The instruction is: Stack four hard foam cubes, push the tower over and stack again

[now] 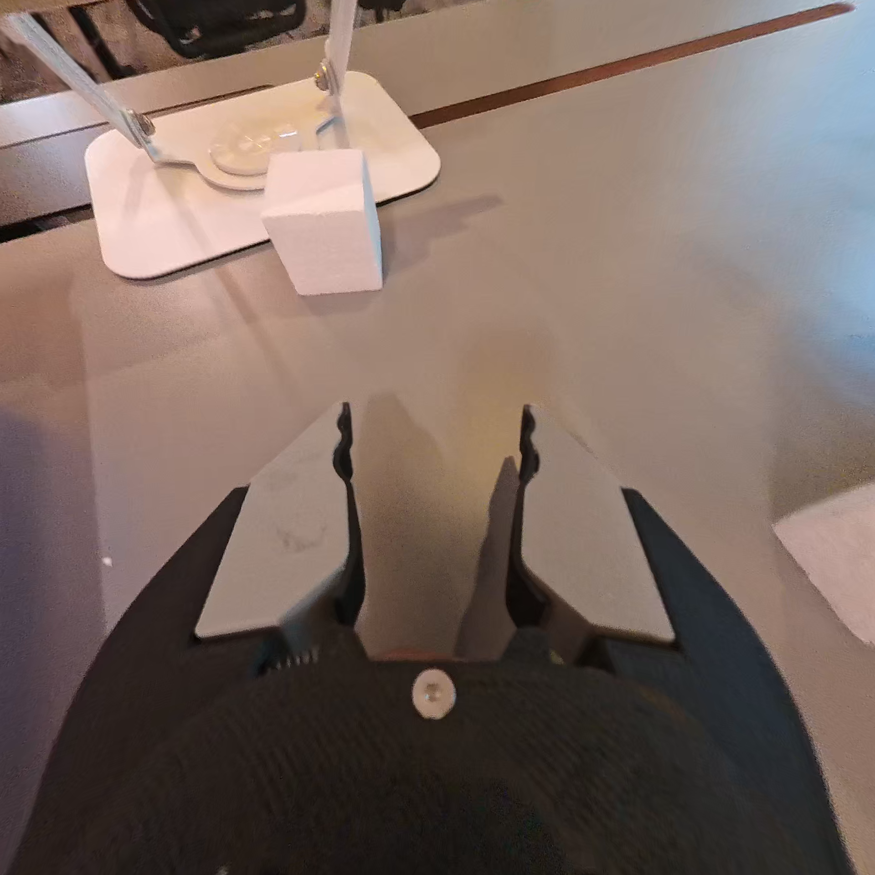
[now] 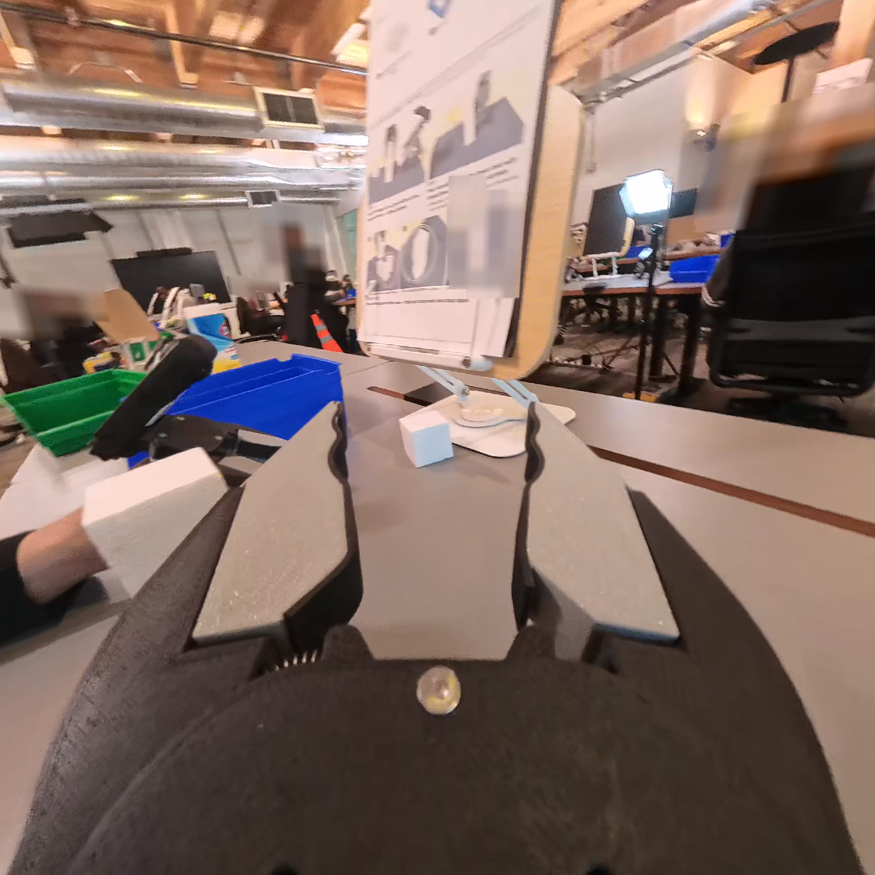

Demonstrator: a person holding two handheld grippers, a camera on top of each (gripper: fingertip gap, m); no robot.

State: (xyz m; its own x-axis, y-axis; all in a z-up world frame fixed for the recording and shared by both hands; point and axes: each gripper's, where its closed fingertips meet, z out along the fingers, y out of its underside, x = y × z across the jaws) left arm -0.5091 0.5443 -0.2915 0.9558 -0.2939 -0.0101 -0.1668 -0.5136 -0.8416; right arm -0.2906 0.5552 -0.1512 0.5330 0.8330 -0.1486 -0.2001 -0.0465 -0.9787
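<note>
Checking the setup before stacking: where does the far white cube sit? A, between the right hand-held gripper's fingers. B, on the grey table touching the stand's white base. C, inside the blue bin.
B: the cube rests on the table against the base.

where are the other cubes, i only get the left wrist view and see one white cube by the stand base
Observer: The right wrist view shows a second white cube low on its left side, right beside a person's hand. I can't tell what it rests on.
Operator: is the right gripper holding anything
Observer: No. The right gripper is open and empty, pointing toward the first cube.
Operator: anything else over on that left side
Observer: A blue bin and a green bin stand farther back on the left.
</note>
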